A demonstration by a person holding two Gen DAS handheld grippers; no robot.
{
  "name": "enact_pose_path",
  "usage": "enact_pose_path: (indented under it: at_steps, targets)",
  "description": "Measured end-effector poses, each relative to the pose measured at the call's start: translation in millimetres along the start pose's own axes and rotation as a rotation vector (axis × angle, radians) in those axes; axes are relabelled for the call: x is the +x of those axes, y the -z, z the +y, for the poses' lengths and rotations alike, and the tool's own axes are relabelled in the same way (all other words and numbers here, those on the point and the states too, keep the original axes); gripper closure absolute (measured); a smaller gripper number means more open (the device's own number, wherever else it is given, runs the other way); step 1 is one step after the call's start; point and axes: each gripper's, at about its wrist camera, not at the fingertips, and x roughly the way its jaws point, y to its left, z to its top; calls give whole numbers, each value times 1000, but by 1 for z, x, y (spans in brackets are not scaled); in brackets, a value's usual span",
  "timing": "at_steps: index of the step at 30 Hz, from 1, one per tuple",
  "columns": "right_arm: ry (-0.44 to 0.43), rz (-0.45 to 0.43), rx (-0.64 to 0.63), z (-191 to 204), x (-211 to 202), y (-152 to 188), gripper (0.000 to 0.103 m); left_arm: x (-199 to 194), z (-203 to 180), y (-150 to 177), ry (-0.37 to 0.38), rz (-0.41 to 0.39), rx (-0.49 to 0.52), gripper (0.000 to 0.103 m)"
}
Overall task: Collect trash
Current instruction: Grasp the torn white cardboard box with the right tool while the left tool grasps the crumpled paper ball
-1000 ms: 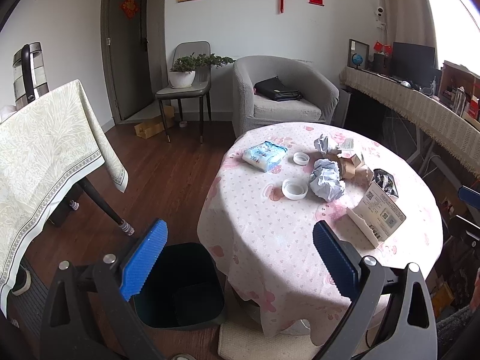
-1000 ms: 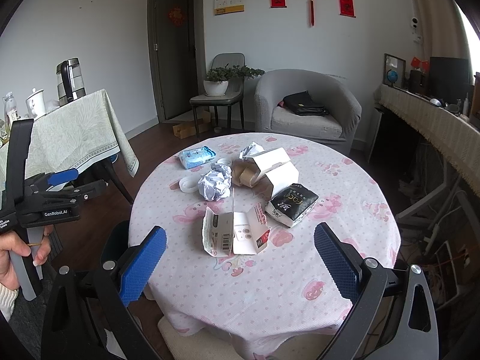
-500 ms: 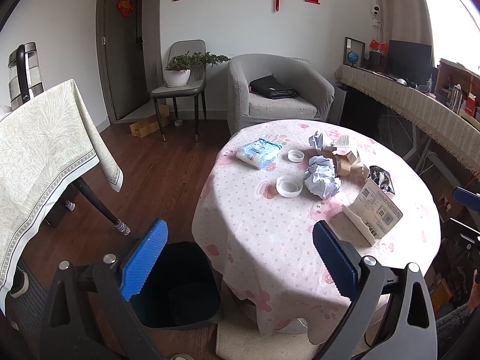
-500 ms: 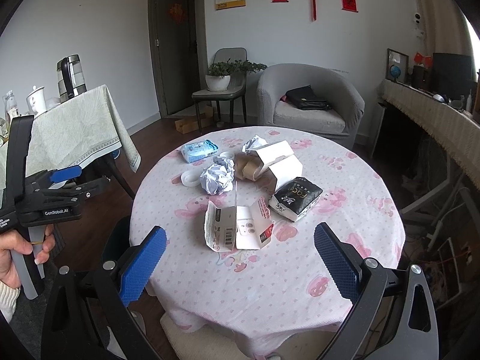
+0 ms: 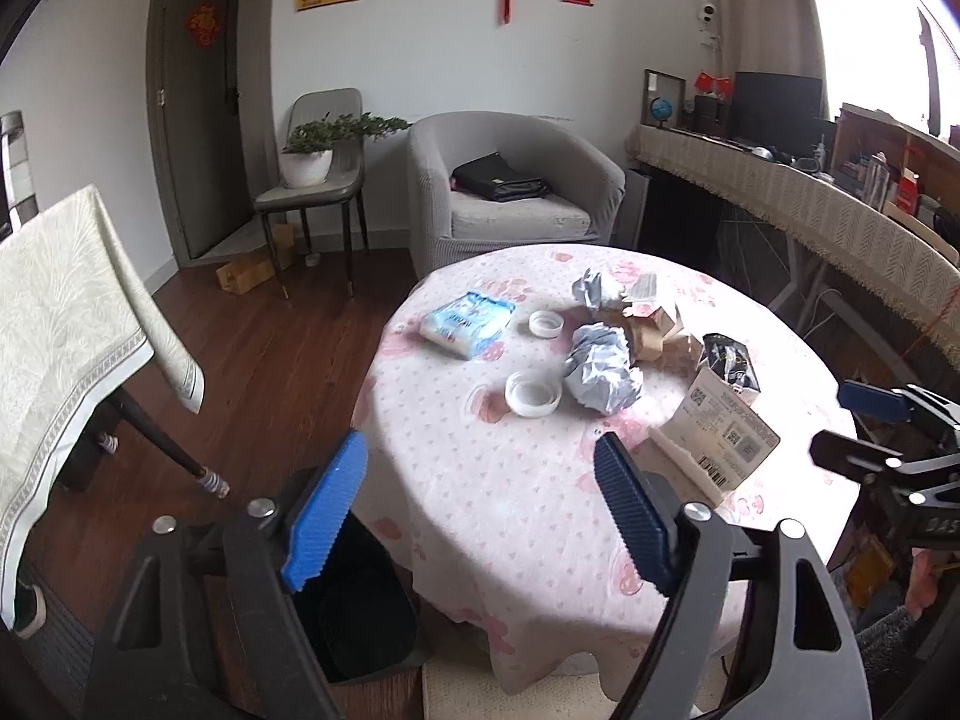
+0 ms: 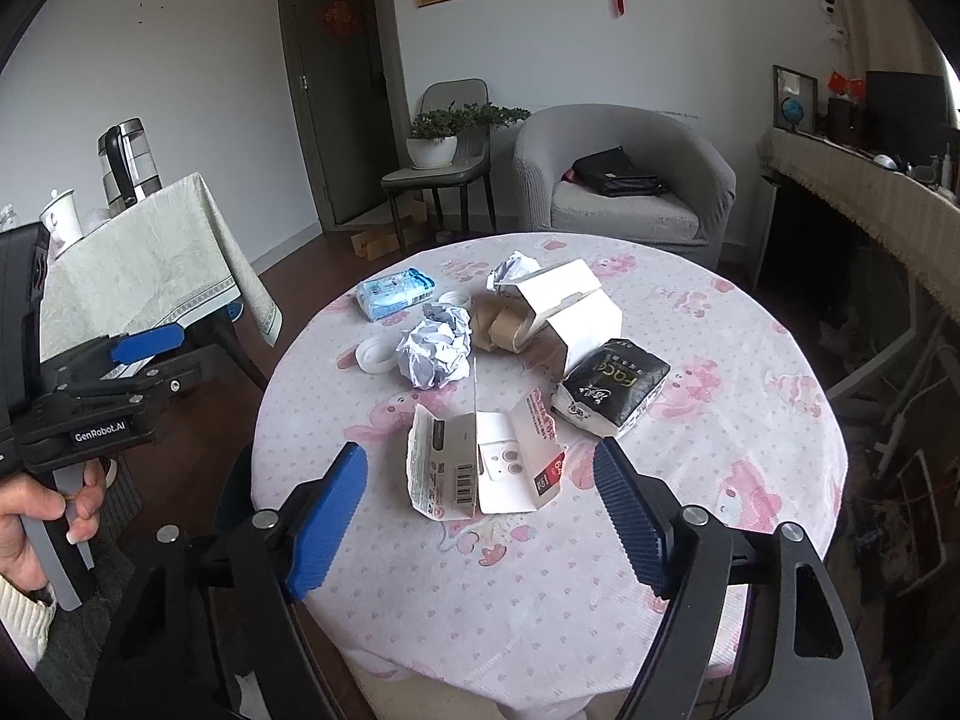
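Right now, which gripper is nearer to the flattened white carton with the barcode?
Right. The right gripper hangs open just before the flattened carton, facing it. The left gripper is off at the table's side, above the dark bin, farther away.

A: You have soft daylight; it pours in from the window (image 5: 888, 12) at the upper right of the left wrist view and burns out to white there.

B: And the desk (image 5: 540, 480)?

A: Evenly lit. The crumpled paper (image 5: 603, 372) throws only a faint shadow, and the trash bin (image 5: 360, 618) at lower left sits dark under the cloth.

B: Sharpness?

A: Centre is crisp; you can read the flattened carton (image 6: 480, 462). Fisheye bends the door (image 6: 342, 102) and walls, corners go black, and your near left tool (image 5: 480, 516) and right tool (image 6: 480, 516) look slightly soft.
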Motion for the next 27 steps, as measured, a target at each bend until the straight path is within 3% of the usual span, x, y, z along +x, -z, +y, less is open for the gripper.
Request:
enact_pose_path:
  at_steps: [6,10,18,22,27]
  targets:
    - [-26,59,-10,3,23,1,38,11,-9,-9,17,15,51,42]
    - [-31,98,-6,-1,38,1,45,24,-15,-12,48,31,76,46]
    - [-56,145,-1,-10,71,-7,57,53,-21,-31,178,43,95,47]
    - [-73,170,4,-10,88,-10,71,68,-26,-44,246,58,101,42]
    - [-77,193,-19,-11,98,-10,89,85,-38,-50,259,79,134,41]
